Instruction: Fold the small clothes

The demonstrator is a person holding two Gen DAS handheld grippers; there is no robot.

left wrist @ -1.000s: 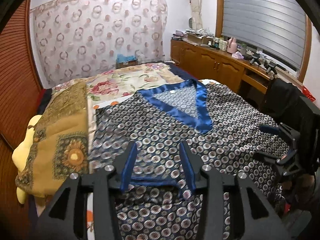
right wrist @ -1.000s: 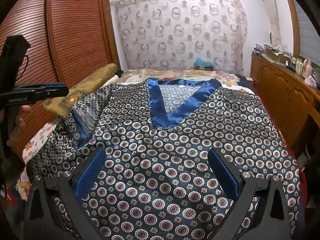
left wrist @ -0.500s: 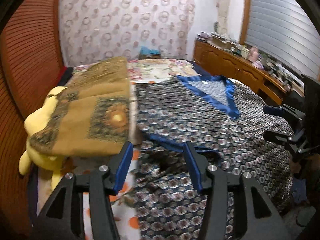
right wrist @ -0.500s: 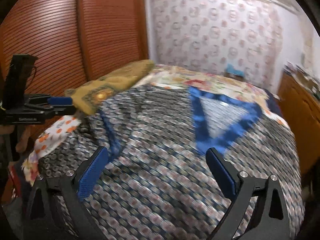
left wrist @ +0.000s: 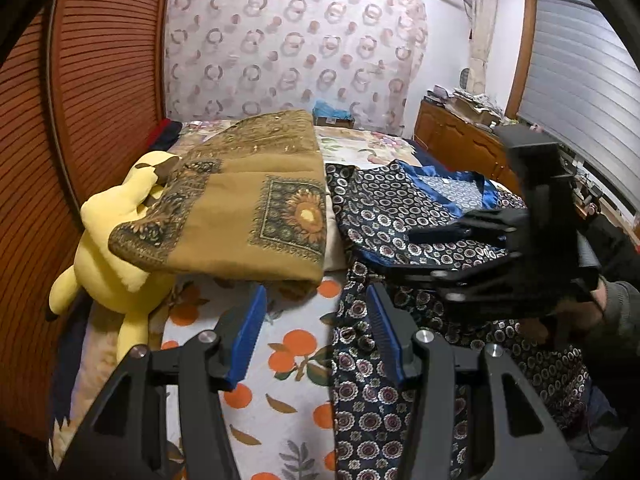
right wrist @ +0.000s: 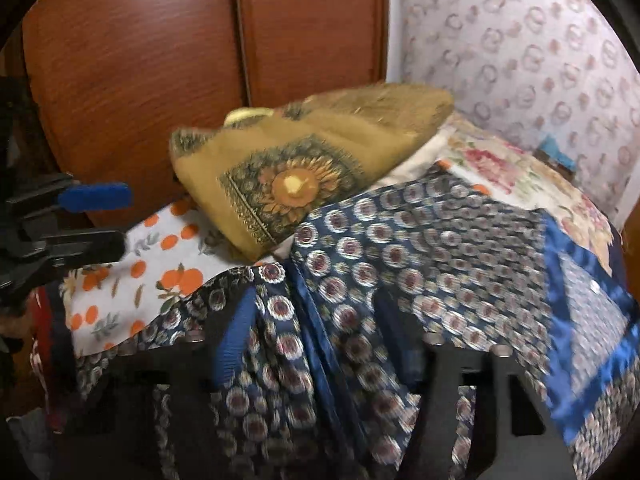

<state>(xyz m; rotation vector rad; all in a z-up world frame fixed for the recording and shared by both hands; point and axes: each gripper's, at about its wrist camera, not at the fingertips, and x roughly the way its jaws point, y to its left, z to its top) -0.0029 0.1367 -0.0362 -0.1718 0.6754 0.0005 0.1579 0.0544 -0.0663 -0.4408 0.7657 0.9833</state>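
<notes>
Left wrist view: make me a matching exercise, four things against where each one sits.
Things:
1. plush
2. blanket
3. garment
4. cabinet

Places:
A. spread on the right half of the bed, near the right gripper
B. against the right wall, under the window
C. at the bed's left edge, partly under the blanket
D. folded, left of the garment, beyond the open left gripper

Pairs: 1-C, 2-D, 3-A, 4-B
</notes>
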